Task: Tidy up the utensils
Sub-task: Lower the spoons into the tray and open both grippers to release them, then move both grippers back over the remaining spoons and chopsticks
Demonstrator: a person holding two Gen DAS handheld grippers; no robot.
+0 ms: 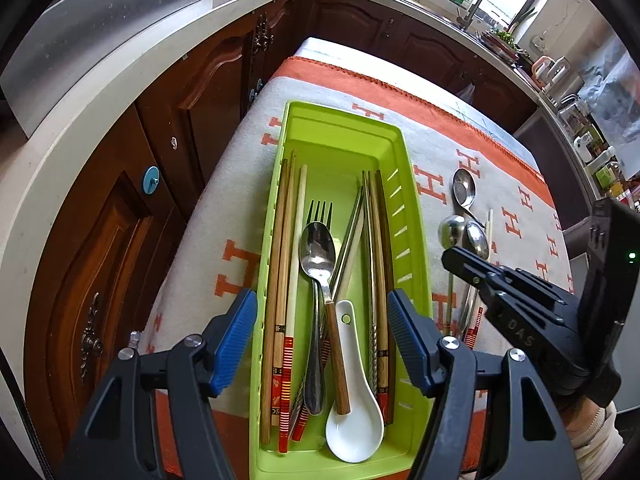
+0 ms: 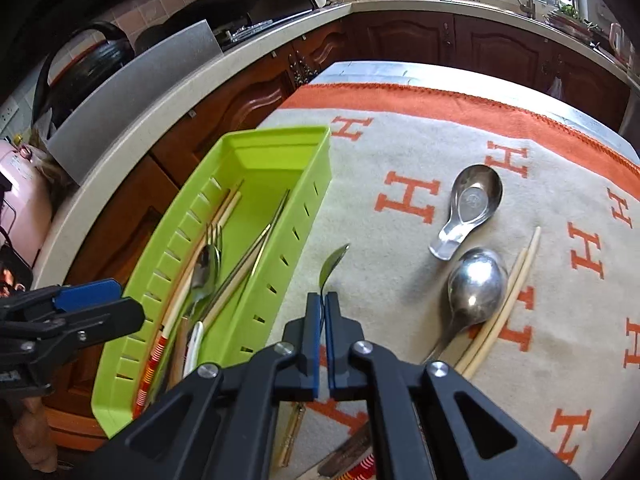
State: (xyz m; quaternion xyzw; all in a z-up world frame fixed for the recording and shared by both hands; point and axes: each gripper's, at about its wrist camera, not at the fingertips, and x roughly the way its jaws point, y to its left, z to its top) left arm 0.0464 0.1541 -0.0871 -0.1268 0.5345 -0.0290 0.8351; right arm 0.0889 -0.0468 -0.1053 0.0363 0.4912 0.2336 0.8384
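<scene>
Utensils sit partly in the green tray [image 1: 412, 216], partly loose on the orange-and-cream H-pattern cloth [image 2: 400, 140] to its right. Tray lies lengthwise on the left part of the table, near the wooden cabinets [image 1: 120, 200].

Inside tray, L to R: wooden chopsticks [image 1: 280, 248] w/ red-striped ends along the left wall, a fork [image 1: 320, 210] under a steel spoon [image 1: 317, 252], a wood-handled utensil [image 1: 338, 352] crossing over a white ceramic spoon [image 1: 352, 412] at the near end, metal chopsticks [image 1: 352, 232] lying diagonal, more brown chopsticks [image 1: 380, 260] by the right wall.

Left gripper [image 1: 322, 340] hovers over the tray's near end, blue pads well apart, roughly at either wall, nothing btwn them.

Right of tray, right gripper [image 2: 323, 300] has its pads pressed together on the thin handle of a small steel spoon [image 2: 334, 262]; bowl sticks up edge-on past the fingertips, clear of the cloth.

Further right on the cloth: a short flat steel spoon [image 2: 468, 208] far, a big steel spoon [image 2: 476, 288] nearer, and pale chopsticks [image 2: 516, 280] touching its right side. More red-striped ends [image 2: 360, 470] show at the near edge, under the gripper body.
</scene>
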